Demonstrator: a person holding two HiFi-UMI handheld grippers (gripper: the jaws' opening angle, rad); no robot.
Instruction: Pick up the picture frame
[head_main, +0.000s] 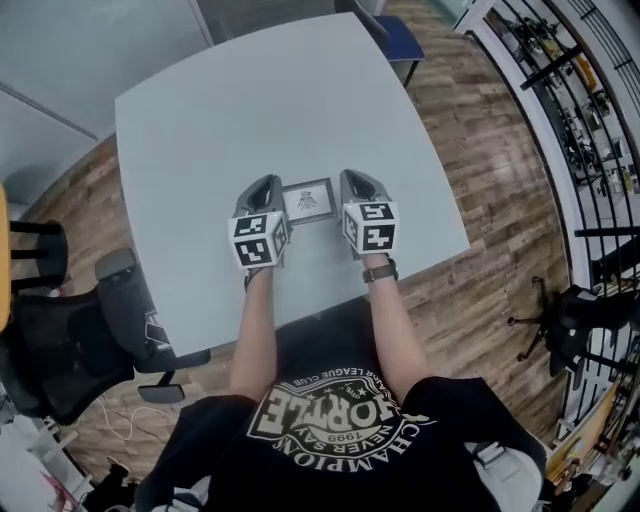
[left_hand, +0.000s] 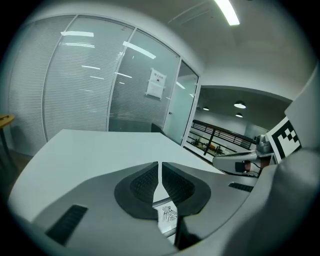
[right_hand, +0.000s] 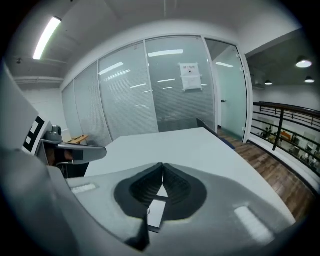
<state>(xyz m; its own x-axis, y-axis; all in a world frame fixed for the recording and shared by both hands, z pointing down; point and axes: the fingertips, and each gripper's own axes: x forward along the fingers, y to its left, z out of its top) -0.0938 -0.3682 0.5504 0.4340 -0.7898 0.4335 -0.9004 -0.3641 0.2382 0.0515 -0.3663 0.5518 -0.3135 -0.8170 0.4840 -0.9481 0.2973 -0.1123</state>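
Observation:
A small dark-edged picture frame (head_main: 308, 201) with a drawing on white lies flat on the pale grey table (head_main: 250, 100), near its front edge. My left gripper (head_main: 266, 186) rests just left of the frame, and my right gripper (head_main: 356, 179) just right of it. Both have their jaws together with nothing between them. In the left gripper view, a corner of the frame (left_hand: 169, 216) shows below the shut left gripper (left_hand: 160, 166). The right gripper view shows the frame's edge (right_hand: 156, 212) under the shut right gripper (right_hand: 163, 169).
A black office chair (head_main: 90, 340) stands at the table's near left. A blue chair (head_main: 400, 40) sits at the far right corner. A black railing (head_main: 580, 110) runs along the right over wood flooring. Glass office walls (left_hand: 100, 95) rise beyond the table.

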